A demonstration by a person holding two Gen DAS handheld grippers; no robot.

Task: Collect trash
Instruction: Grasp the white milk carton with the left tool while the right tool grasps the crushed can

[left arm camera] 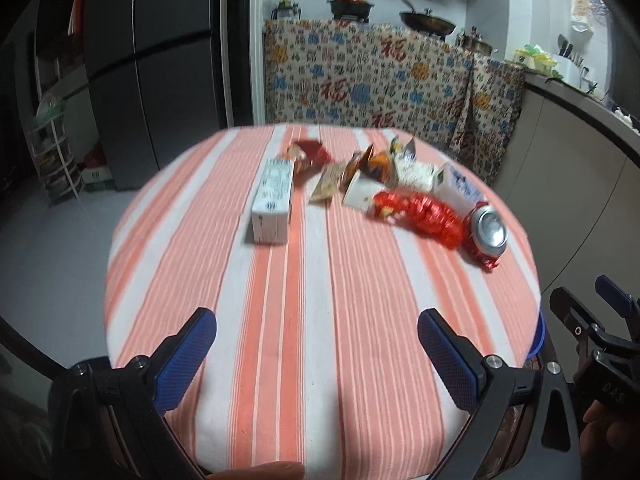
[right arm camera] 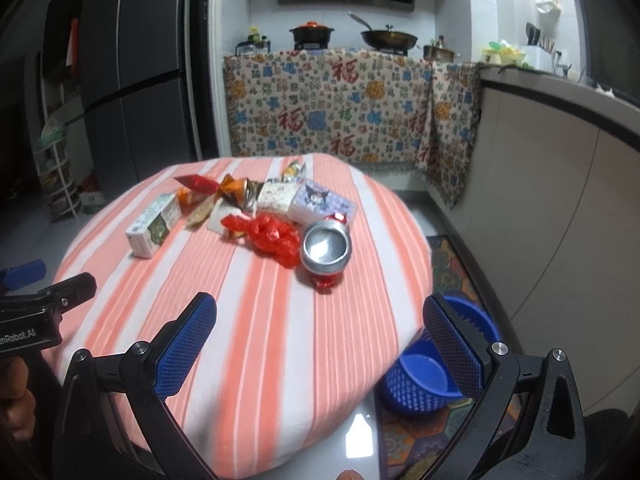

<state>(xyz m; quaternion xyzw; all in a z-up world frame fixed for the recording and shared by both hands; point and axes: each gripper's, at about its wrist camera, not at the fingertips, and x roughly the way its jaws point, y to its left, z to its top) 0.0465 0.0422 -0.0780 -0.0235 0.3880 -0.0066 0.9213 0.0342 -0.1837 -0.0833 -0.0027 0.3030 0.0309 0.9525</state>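
Both of my grippers hang over the near edge of the tabletop (left arm camera: 320, 320). My left gripper (left arm camera: 316, 344) has its jaws spread wide and holds nothing. My right gripper (right arm camera: 318, 332) has its jaws spread wide too, and they are empty. Blue pads (right arm camera: 186, 346) cover the insides of the fingers. From the left wrist view, my right gripper pokes in at the right edge.

Under them is a cloth with orange and white stripes that covers the round tabletop. On the floor just beside the tabletop, on my right, sits a blue basket (right arm camera: 416, 384) on a colorful mat (right arm camera: 452, 276).

The trash lies in a bunch on the far half of the tabletop, well apart from both grippers. Nearest to my right gripper is a squashed red can (right arm camera: 326, 246) with its silver end facing me. A crumpled red plastic bag (right arm camera: 272, 236) touches its left side. Behind the can is a small box with a cartoon face (right arm camera: 320, 202). A long white box (left arm camera: 274, 202) lies by itself on the left of the bunch. Behind these are torn snack wrappers (left arm camera: 370, 164) and a small paper cup (left arm camera: 360, 194), all piled close together.

Farther back, a flowery cloth (right arm camera: 332, 108) hangs over the kitchen counter, with a black pot (right arm camera: 312, 34) and a wok (right arm camera: 388, 38) on top.
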